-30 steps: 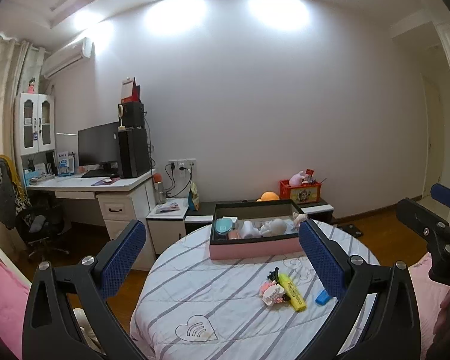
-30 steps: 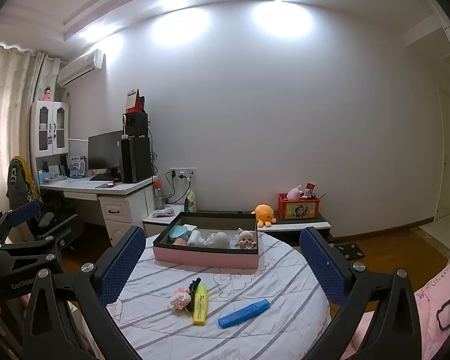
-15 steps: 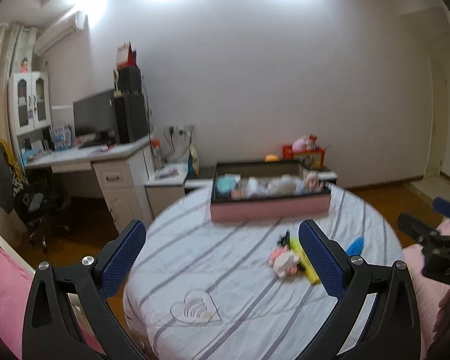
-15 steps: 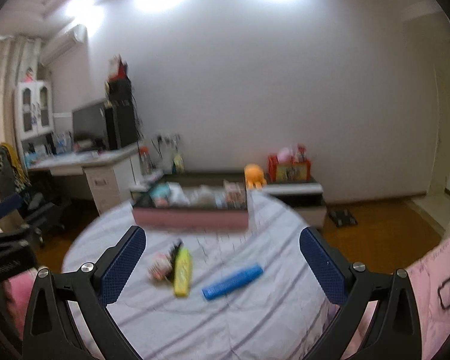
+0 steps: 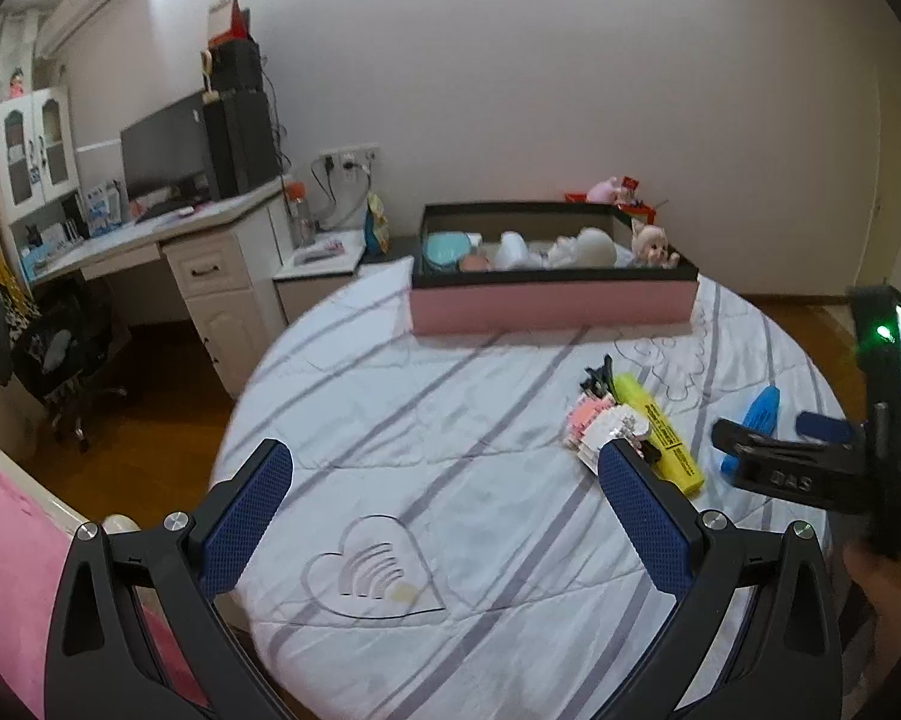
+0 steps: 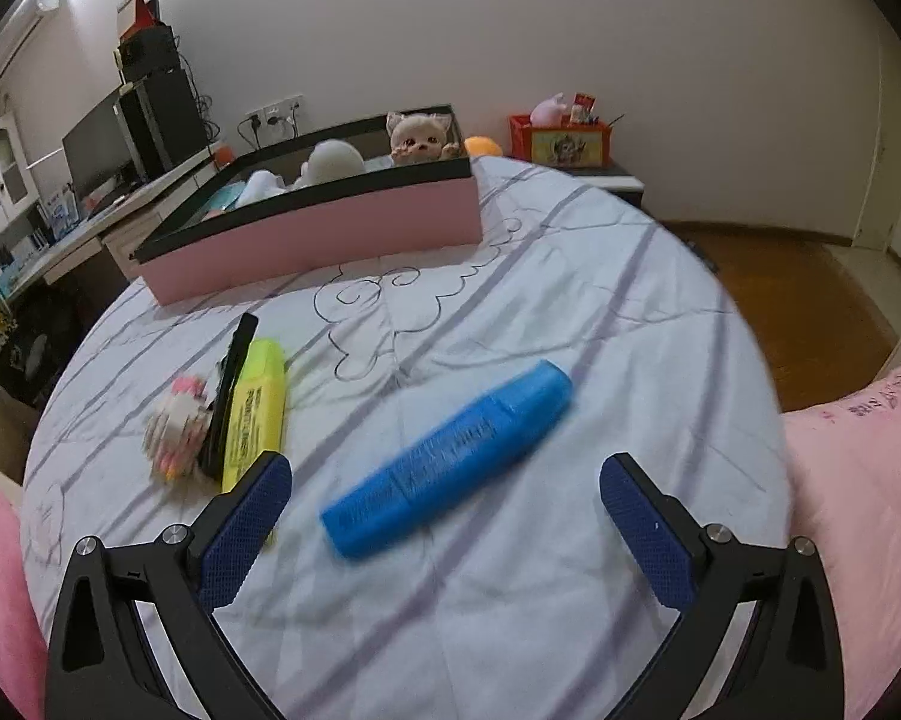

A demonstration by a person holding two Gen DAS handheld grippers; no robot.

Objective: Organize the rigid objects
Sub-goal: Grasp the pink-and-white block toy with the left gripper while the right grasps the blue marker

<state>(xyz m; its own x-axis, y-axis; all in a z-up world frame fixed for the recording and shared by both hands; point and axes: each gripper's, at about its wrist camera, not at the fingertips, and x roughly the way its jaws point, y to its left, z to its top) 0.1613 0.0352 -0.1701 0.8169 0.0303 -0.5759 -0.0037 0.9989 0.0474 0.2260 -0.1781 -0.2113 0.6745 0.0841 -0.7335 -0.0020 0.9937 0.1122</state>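
Note:
A blue highlighter [image 6: 450,456] lies on the striped round table [image 6: 570,312], just ahead of my open, empty right gripper [image 6: 444,498]. A yellow highlighter [image 6: 255,405], a black clip [image 6: 228,384] and a pink-white toy [image 6: 174,426] lie to its left. In the left wrist view the same yellow highlighter [image 5: 657,423], toy [image 5: 600,426] and blue highlighter [image 5: 756,420] lie right of my open, empty left gripper [image 5: 444,498]. The right gripper [image 5: 774,450] shows at that view's right edge. A pink box [image 5: 546,303] holding toys stands at the table's far side.
The pink box [image 6: 318,234] holds a doll [image 6: 420,138] and pale items. A desk with monitor [image 5: 168,150] and an office chair [image 5: 60,354] stand left. Pink bedding [image 6: 858,450] lies right; a low cabinet with a red bin [image 6: 564,141] stands by the wall.
Both grippers have tilted down and moved closer to the table. The right gripper has come up to the blue highlighter. Both stay open.

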